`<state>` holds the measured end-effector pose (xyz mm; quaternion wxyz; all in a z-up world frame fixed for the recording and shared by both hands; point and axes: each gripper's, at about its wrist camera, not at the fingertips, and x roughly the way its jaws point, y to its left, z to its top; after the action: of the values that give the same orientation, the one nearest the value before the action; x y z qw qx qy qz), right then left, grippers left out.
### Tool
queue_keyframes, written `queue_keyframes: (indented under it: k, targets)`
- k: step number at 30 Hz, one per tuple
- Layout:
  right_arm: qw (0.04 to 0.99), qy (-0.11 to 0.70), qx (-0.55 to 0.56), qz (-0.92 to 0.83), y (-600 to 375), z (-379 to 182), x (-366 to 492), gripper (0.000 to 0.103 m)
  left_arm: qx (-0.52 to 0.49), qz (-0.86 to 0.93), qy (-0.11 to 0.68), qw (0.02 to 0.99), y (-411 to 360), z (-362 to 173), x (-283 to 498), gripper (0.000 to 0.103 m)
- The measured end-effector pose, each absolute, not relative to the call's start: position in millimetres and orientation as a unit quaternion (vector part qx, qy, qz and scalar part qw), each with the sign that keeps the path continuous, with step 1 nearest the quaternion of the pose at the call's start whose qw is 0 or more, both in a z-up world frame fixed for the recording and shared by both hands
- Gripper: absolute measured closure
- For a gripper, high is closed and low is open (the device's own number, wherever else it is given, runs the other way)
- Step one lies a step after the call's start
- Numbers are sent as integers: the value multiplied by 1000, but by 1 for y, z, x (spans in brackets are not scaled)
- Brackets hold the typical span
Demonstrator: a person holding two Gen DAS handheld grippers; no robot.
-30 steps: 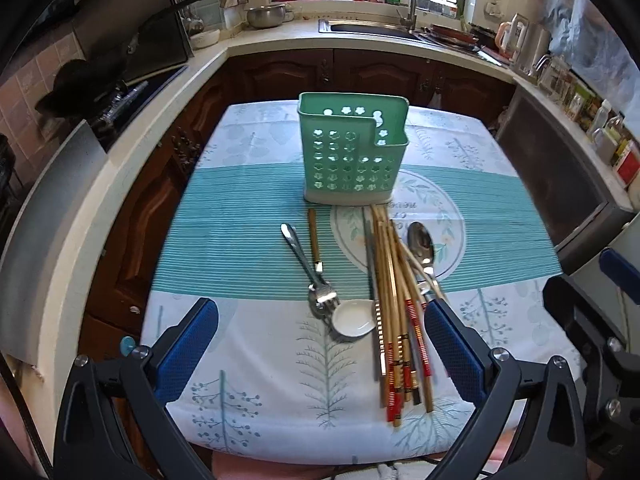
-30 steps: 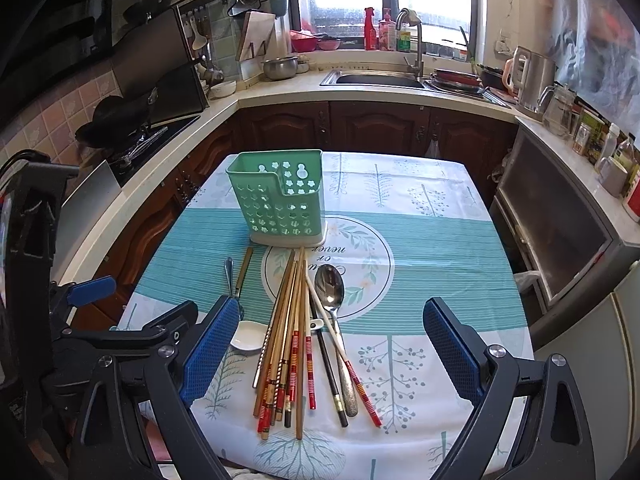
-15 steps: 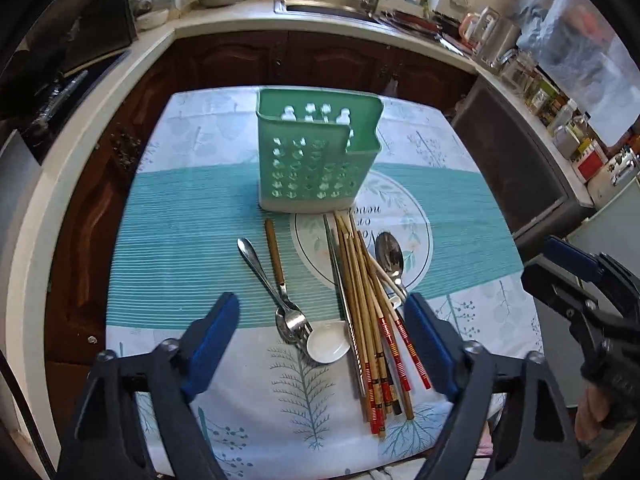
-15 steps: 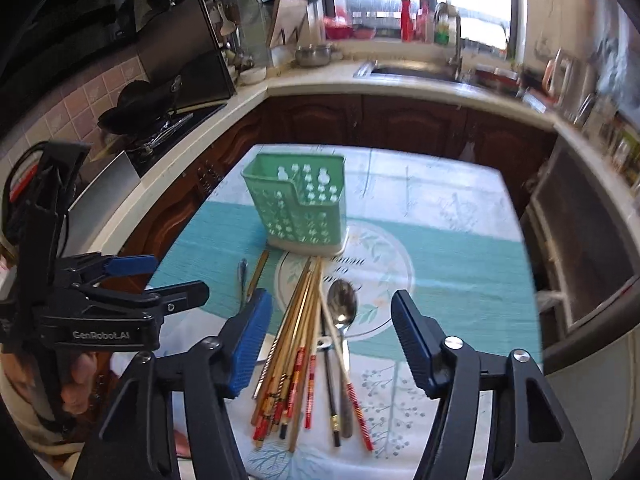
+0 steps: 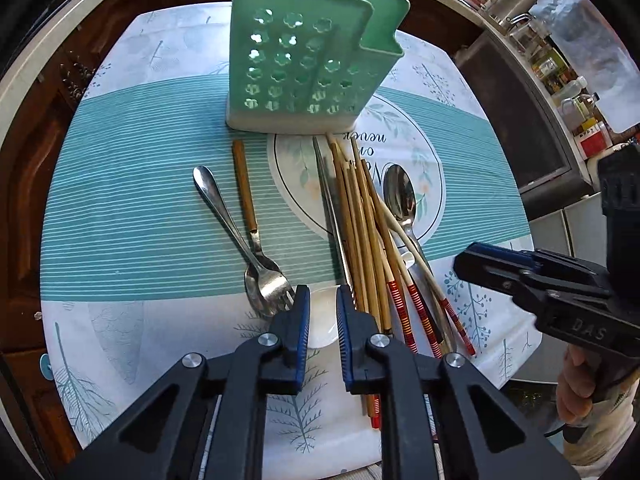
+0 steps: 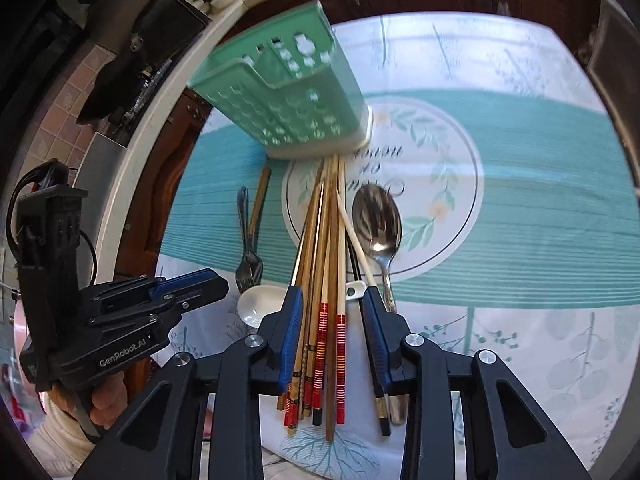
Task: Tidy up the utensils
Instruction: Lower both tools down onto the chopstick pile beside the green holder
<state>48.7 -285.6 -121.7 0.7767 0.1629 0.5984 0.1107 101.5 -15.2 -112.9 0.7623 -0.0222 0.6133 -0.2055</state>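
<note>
A mint-green perforated utensil holder (image 5: pixel 304 64) (image 6: pixel 288 100) stands on the table. In front of it lie a bundle of chopsticks (image 5: pixel 360 220) (image 6: pixel 324 232), a metal spoon (image 5: pixel 400 200) (image 6: pixel 378 220), a second spoon (image 5: pixel 224 216), a wooden-handled fork (image 5: pixel 248 200) and a white ceramic spoon (image 5: pixel 323 332) (image 6: pixel 256 304). My left gripper (image 5: pixel 322 320) points steeply down over the white spoon's bowl, its jaws closing to a narrow gap with nothing pinched. My right gripper (image 6: pixel 332 320) straddles the chopsticks' red-banded ends, jaws closing, pads not pressing on them.
The table wears a teal-striped cloth (image 5: pixel 140 220) with its near edge just below the chopstick ends. Dark wooden cabinets and a pale counter (image 6: pixel 168 92) surround the table. A person's hand (image 5: pixel 576 392) holds the right gripper at the right edge of the left wrist view.
Both grippers have dropped toward the table and tilted downward. Both pairs of jaws have narrowed from wide open, the left nearly closed, the right around the chopsticks.
</note>
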Motion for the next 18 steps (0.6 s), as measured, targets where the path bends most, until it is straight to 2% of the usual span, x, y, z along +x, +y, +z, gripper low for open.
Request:
queue_keyframes:
  k: [10,18]
  targets:
    - [748,640,150,97,-289,-177,71,79,-21,-219,623,751,-30,-124,110,92]
    - [736,656,129,102,-277,-199,75,83,-39,-219,636,739,-32,-133,114,92]
